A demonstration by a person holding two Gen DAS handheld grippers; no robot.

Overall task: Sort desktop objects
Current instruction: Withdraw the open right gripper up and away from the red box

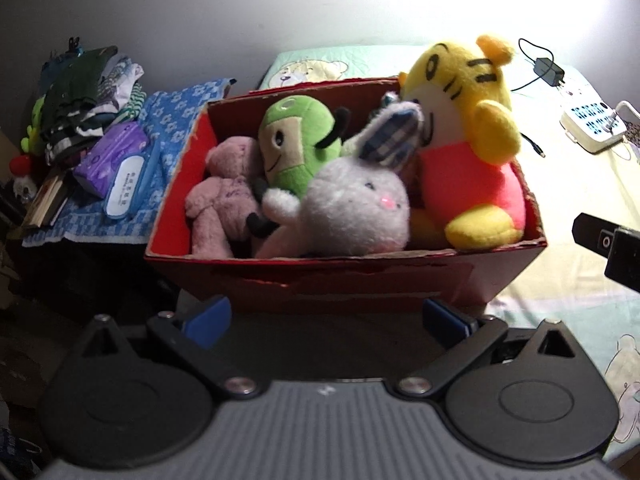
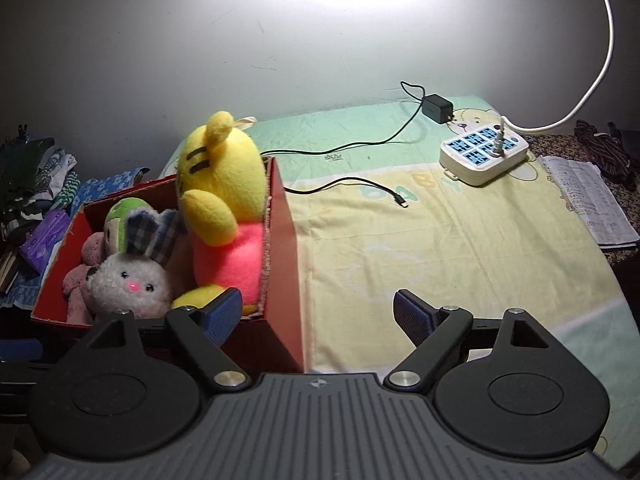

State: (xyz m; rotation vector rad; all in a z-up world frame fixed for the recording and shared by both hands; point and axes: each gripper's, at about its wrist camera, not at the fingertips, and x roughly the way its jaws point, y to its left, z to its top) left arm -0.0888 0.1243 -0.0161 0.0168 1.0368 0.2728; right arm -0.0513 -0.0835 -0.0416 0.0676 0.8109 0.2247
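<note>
We see a red cardboard box (image 1: 360, 280) on the bed (image 2: 440, 248), packed with four plush toys. The yellow tiger plush (image 1: 468, 136) sits upright at the box's right end, head well above the rim, pink belly against the right wall. The grey bunny plush (image 1: 356, 208) lies at the box's front middle, its checked ear touching the tiger's face. The green plush (image 1: 296, 148) is behind the bunny, toward the back wall. The pink bear plush (image 1: 224, 196) lies at the box's left end, beside the green one.

Left tool (image 1: 326, 322) hangs just in front of the box's front wall, jaws spread wide, nothing between the blue pads (image 1: 208, 322). Right tool (image 2: 318, 314) is at the box's front right corner, also wide open and empty; its left pad overlaps the corner in the right wrist view, and we cannot tell if it touches.

Right of the box, on the bed sheet: a black charger (image 2: 438, 108) with its cable (image 2: 360, 184) trailing toward the box, plug end free. Further right, a white power strip (image 2: 482, 156) with a white cord (image 2: 600, 60) plugged in. Beyond it, a paper notebook (image 2: 588, 204).

Left of the box: a blue patterned cloth (image 1: 160, 128) carrying a purple pack (image 1: 112, 160) and a white case (image 1: 124, 192), with folded clothes (image 1: 88, 92) stacked behind.
</note>
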